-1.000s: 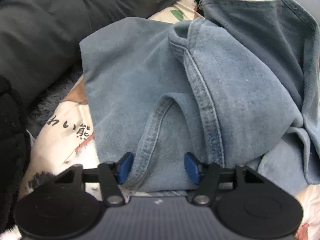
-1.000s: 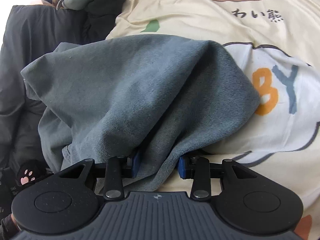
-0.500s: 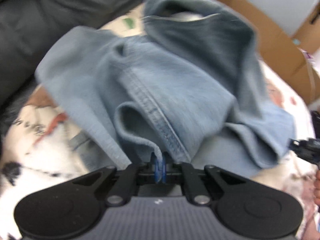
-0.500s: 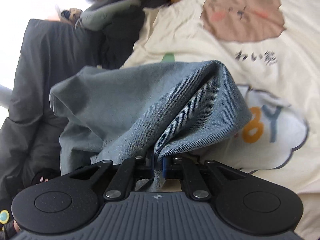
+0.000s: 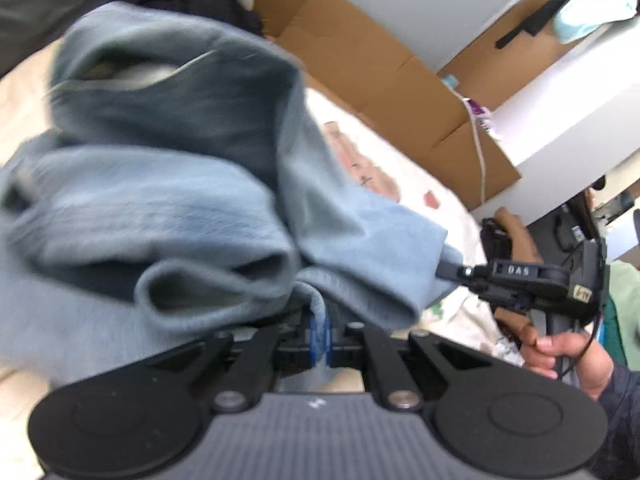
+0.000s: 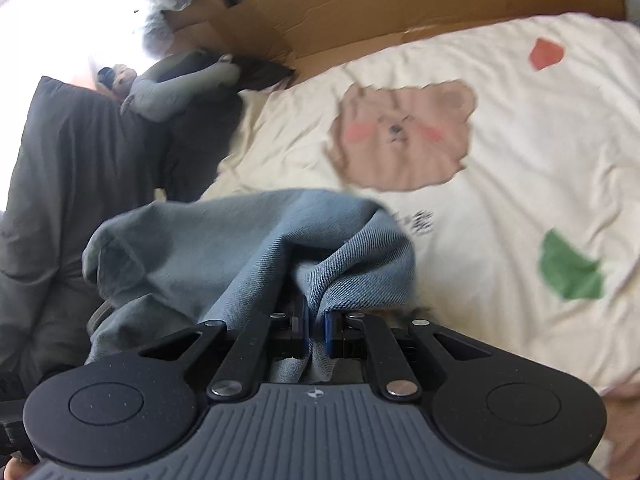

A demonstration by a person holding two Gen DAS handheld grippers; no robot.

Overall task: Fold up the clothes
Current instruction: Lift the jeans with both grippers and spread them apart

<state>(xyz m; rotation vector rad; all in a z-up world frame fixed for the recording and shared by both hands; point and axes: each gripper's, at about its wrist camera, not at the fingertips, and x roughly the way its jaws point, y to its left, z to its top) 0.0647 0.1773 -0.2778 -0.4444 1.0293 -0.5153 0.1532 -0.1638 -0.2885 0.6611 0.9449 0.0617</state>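
A light blue denim garment (image 5: pixel 168 200) hangs bunched in front of the left wrist camera, lifted off the bed. My left gripper (image 5: pixel 319 334) is shut on a hemmed edge of it, the blue pads pinching the cloth. At the right of that view my right gripper (image 5: pixel 446 270) bites another edge of the same denim, held by a hand (image 5: pixel 560 354). The right wrist view has the denim garment (image 6: pixel 248 248) draped over my right gripper (image 6: pixel 316 334), which is shut on a fold of it.
A cream bedspread (image 6: pixel 520 160) printed with a bear, a red shape and a green shape lies under the garment. Dark grey bedding (image 6: pixel 60 184) lies at the left. Cardboard boxes (image 5: pixel 380 76) stand along the far edge of the bed.
Both grippers went from open around the denim to shut on it, then rose with it. The garment left the bed and both views tilted up toward the boxes and wall.
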